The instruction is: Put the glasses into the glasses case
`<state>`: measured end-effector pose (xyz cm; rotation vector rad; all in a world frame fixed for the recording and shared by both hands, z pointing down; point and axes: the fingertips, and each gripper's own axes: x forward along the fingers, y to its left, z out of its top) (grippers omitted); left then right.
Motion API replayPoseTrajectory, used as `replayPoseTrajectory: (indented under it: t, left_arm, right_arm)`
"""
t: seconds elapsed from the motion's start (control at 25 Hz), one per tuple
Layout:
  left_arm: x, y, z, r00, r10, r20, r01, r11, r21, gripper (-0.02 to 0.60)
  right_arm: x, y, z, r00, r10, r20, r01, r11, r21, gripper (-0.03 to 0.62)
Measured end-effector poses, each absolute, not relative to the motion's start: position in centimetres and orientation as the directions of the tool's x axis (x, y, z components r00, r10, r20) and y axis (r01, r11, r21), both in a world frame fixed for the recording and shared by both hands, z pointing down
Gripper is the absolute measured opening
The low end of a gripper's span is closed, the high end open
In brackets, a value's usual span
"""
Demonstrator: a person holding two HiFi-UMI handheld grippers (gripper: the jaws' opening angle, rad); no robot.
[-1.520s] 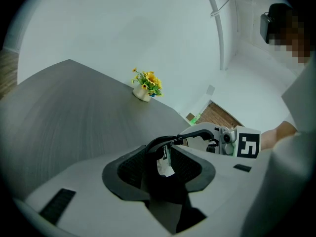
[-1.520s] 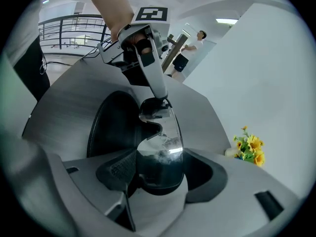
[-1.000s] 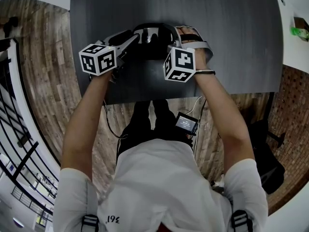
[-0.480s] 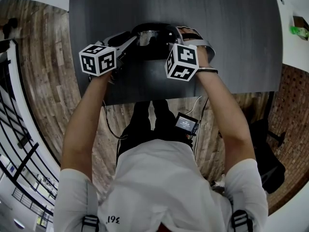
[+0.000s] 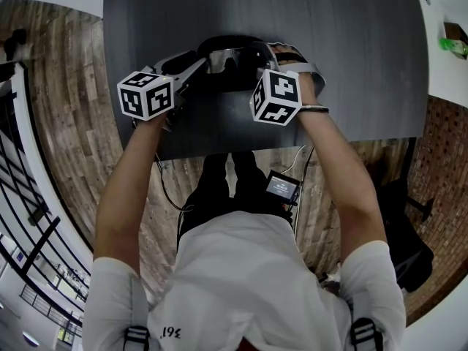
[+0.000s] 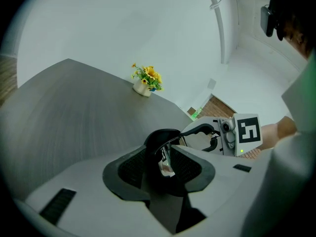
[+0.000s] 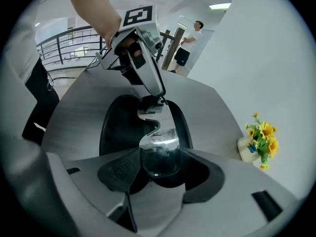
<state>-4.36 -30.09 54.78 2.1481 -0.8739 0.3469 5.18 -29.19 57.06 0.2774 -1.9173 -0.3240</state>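
Observation:
Clear-lensed glasses (image 5: 232, 55) with a dark frame hang over the open black glasses case (image 5: 223, 79) on the dark table (image 5: 351, 50). My left gripper (image 5: 199, 63) is shut on the left end of the frame. In the left gripper view that end (image 6: 165, 158) sits pinched between the narrow jaws. My right gripper (image 5: 269, 55) holds the other end. Its jaws have just been closing, and in the right gripper view both pads press the edges of the lens (image 7: 160, 144). Under the lens lies the case's dark hollow (image 7: 118, 127), with the left gripper (image 7: 152, 98) across it.
A small white pot of yellow flowers (image 7: 256, 142) stands on the table to the right, also at the far edge (image 6: 144, 80) in the left gripper view. A green object (image 5: 453, 47) lies on the white surface at upper right. A person (image 7: 190, 41) stands far off.
The right gripper has shifted slightly to the right above the case, and the glasses with it. The left gripper has kept its place.

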Motion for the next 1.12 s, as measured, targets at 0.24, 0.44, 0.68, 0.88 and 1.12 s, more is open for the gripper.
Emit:
replayPoseTrajectory:
  t: [0.24,0.44,0.68,0.88,1.12]
  left_arm:
    - [-5.0,-28.3,55.0,0.741,-0.44,0.507,-0.67,-0.436,0.6,0.163]
    - [-3.8,-28.4,54.7,0.76,-0.43,0.488,-0.649,-0.45,0.614,0.163]
    - [-3.7,-28.5,54.7,0.758,-0.438,0.483,-0.649,-0.435,0.624,0.163]
    - [-3.4,-28.8,53.7,0.77,-0.452,0.45,-0.633,-0.447,0.633,0.163]
    - [-3.4,-29.3,54.5,0.758,-0.447,0.475,-0.649,-0.443,0.619,0.163]
  right_arm:
    - [5.7,-29.2,57.2,-0.358,-0.368,0.858,-0.07,0.927,0.369,0.258]
    - [5.6,-29.4,57.1,-0.366,-0.392,0.844,-0.079,0.917,0.392,0.258]
    - [5.7,-29.4,57.1,-0.377,-0.423,0.824,-0.079,0.901,0.426,0.256]
    - [6.0,-29.7,56.5,-0.385,-0.451,0.805,-0.095,0.887,0.452,0.256]
    - [6.0,-30.1,56.9,-0.362,-0.462,0.81,-0.095,0.883,0.46,0.257]
